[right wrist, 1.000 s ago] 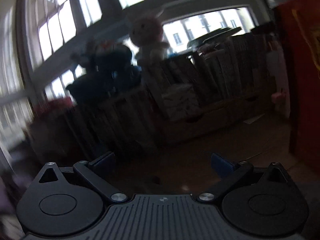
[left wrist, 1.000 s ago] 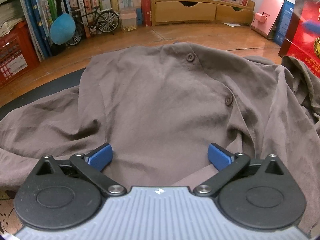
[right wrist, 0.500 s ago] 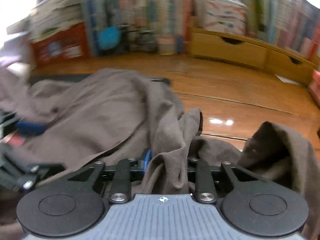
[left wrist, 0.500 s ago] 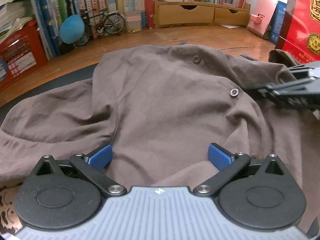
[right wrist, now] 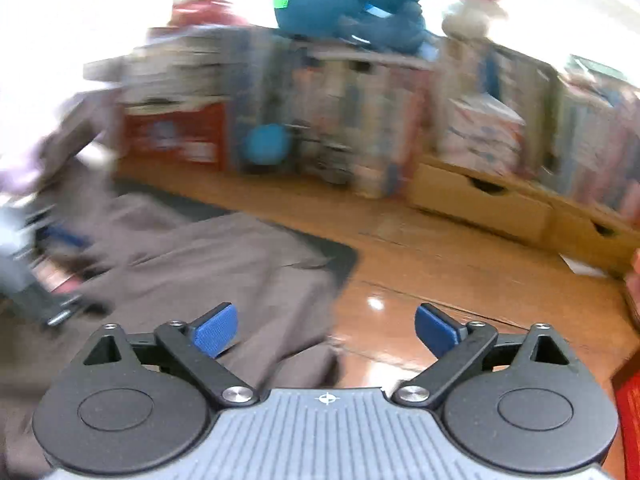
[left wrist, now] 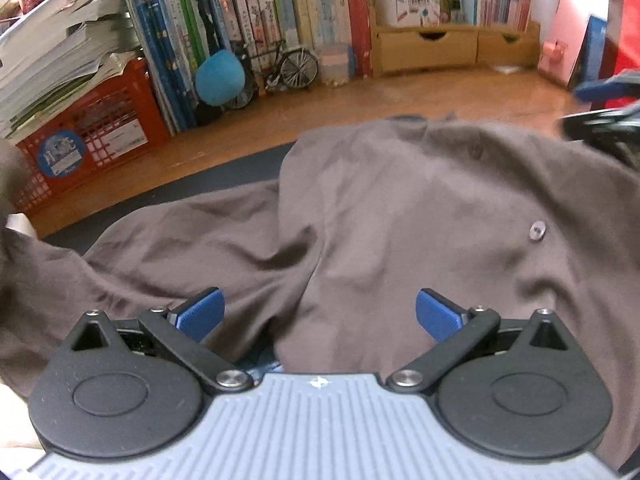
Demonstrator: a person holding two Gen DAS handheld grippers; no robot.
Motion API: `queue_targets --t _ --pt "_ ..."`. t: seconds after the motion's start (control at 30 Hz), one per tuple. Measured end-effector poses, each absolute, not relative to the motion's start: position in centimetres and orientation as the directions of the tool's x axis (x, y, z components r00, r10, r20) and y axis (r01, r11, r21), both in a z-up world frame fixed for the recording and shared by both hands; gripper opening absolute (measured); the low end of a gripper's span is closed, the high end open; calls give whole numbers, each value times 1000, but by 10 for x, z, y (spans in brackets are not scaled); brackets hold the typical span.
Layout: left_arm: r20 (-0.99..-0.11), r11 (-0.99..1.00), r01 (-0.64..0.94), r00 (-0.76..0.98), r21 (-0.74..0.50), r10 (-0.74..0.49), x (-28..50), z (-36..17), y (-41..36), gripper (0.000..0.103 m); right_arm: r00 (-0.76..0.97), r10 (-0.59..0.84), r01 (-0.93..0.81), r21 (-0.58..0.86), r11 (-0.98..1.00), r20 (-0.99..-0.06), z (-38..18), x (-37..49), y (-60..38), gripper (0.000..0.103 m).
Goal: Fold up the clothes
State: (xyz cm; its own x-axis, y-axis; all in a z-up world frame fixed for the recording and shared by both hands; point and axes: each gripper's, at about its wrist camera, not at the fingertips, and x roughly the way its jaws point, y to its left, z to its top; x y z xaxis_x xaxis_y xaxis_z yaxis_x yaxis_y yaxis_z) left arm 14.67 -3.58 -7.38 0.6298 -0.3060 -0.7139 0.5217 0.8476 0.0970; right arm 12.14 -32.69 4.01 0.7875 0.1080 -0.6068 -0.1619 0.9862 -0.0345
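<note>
A brown button-up shirt (left wrist: 400,220) lies rumpled over a dark mat (left wrist: 224,168) on the wooden table. My left gripper (left wrist: 319,312) hovers open just above the shirt's near part; cloth lies under the gap and neither blue pad presses it. At that view's upper right edge the right gripper (left wrist: 596,108) shows blurred above the shirt's far side. The right wrist view is motion-blurred. There my right gripper (right wrist: 325,330) has its jaws opening and holds nothing. The shirt (right wrist: 200,272) lies below its left pad, with bare wood under the rest of the gap.
Along the table's back stand books (left wrist: 280,20), a red crate (left wrist: 92,136) with stacked papers, a blue ball (left wrist: 219,78), a model bicycle (left wrist: 288,72) and wooden drawers (left wrist: 424,46). A pink box (left wrist: 560,48) and a red box (right wrist: 628,408) sit at the right.
Half a second ago my right gripper was shut on a bunched fold of the shirt; it has let go, opened and swung away. The left gripper has drawn back, still open.
</note>
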Motion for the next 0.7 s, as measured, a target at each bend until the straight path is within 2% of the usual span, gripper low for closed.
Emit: queue_targets --t 0.03,0.1,0.13,0.17,0.2,0.27,0.37,0.43,0.47,0.5,0.57,0.7 --pt "-710 846 523 632 97 -309 147 -73 -37 103 761 100 -139 -11 990 -641 35 134 -325 73" --pt "-705 844 526 637 103 -311 146 -73 -40 103 689 153 -133 83 988 -708 20 157 -320 49" --pt "-704 845 524 640 108 -307 145 -74 -39 103 654 188 -138 129 982 -733 13 164 -316 43" --pt "-704 846 521 642 111 -303 143 -75 -38 103 623 220 -152 160 975 -750 5 164 -311 30" --pt "-706 848 518 643 114 -298 143 -75 -35 103 606 237 -172 166 971 -759 -1 161 -302 22" --pt "-712 855 505 643 119 -281 144 -76 -28 103 618 255 -249 122 961 -744 -6 147 -279 22" --pt "-724 873 472 643 119 -249 151 -76 -16 103 565 383 -467 100 879 -731 -6 115 -250 22" --pt "-727 884 454 644 112 -239 157 -75 -10 103 527 435 -584 61 810 -730 -4 92 -240 29" --pt "-727 883 458 642 108 -244 160 -74 -10 103 523 438 -613 35 790 -731 -2 81 -237 43" --pt "-726 881 461 640 103 -250 163 -73 -10 103 528 435 -624 13 781 -729 0 73 -238 64" --pt "-726 878 469 636 94 -262 170 -71 -10 103 572 406 -584 -8 811 -713 5 66 -253 81" --pt "-723 834 532 632 143 -279 186 -71 -26 103 667 285 -436 -51 899 -688 11 63 -292 94"
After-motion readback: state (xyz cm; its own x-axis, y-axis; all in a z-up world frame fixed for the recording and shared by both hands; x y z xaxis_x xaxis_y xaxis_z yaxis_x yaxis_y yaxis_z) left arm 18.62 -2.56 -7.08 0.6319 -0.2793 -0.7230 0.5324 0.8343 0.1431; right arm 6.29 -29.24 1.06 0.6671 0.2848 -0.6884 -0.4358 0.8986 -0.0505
